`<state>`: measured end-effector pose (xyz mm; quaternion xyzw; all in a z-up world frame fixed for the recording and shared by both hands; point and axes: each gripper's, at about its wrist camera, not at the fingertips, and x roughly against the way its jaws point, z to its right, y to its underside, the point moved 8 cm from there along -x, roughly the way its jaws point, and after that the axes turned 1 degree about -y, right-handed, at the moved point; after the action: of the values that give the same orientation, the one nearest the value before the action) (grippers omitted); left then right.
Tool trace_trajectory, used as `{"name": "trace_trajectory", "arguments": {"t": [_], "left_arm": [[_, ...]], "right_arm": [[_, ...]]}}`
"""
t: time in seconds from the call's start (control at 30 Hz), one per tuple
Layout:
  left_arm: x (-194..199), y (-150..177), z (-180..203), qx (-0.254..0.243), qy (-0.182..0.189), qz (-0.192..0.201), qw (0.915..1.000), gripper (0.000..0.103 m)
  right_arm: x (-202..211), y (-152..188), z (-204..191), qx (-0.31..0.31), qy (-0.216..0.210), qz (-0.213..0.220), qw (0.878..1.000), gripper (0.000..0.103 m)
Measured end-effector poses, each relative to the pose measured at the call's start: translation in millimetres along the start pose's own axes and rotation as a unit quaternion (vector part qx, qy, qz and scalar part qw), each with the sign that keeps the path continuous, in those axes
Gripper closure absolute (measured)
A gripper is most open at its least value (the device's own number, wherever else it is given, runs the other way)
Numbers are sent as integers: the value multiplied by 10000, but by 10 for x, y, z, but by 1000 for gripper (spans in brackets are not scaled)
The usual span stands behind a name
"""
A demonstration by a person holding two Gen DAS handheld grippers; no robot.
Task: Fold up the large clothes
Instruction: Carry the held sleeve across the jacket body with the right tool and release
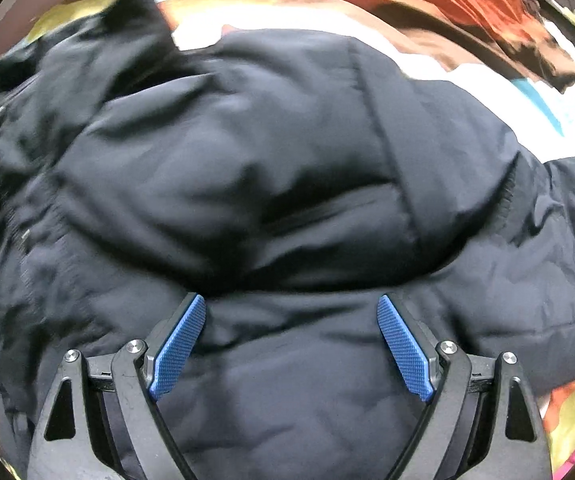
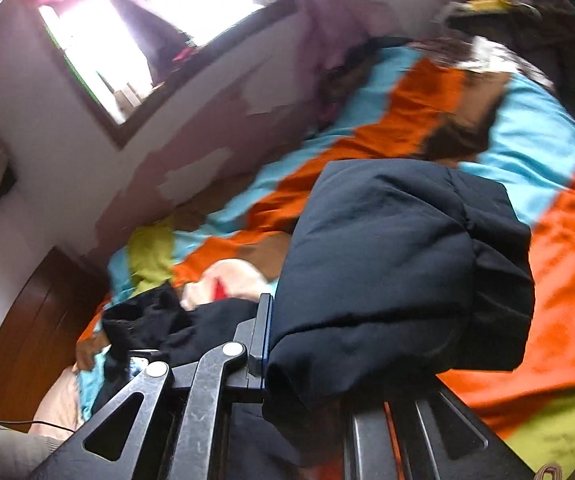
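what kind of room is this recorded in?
Most likely a bedroom at home: the dark jacket lies over a bright striped bedspread, with a window and a patchy painted wall behind it.

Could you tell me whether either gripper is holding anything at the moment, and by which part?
The right gripper is shut on a thick fold of the dark jacket; the left gripper holds nothing.

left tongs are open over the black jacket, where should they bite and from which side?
Probably the raised fold bulging just ahead of the left tongs, taken from above. The jacket lies puffy on the striped bedspread, and that ridge stands up between the open pads. The right tongs already pinch another part.
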<state>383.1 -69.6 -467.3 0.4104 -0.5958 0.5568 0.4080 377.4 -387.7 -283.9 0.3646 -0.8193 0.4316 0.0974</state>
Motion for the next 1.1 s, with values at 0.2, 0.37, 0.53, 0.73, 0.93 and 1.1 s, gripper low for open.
{"name": "trace_trajectory", "arguments": {"t": [0.2, 0.37, 0.53, 0.73, 0.93, 1.1], "left_arm": [[268, 478, -720, 491, -45, 16, 9988, 19], [466, 1006, -1347, 782, -139, -56, 9968, 19], [747, 1362, -1851, 1265, -64, 9, 9919, 19], [989, 1799, -2519, 1751, -93, -15, 9845, 19], [1223, 2278, -2892, 2005, -108, -81, 9796, 19], [1326, 2545, -3166, 2185, -143, -108, 9757, 19]], "right_arm": [[-345, 130, -700, 381, -474, -295, 9977, 92], [-623, 286, -1280, 617, -792, -519, 9936, 92], [-878, 551, -1806, 1014, -1004, -868, 9860, 92], [-1202, 1089, -2428, 1560, -1166, -1430, 9704, 91], [-1582, 1737, -2947, 2178, -1183, -1991, 9481, 91], [-1922, 2358, -3120, 2587, -977, -2510, 9277, 91]]}}
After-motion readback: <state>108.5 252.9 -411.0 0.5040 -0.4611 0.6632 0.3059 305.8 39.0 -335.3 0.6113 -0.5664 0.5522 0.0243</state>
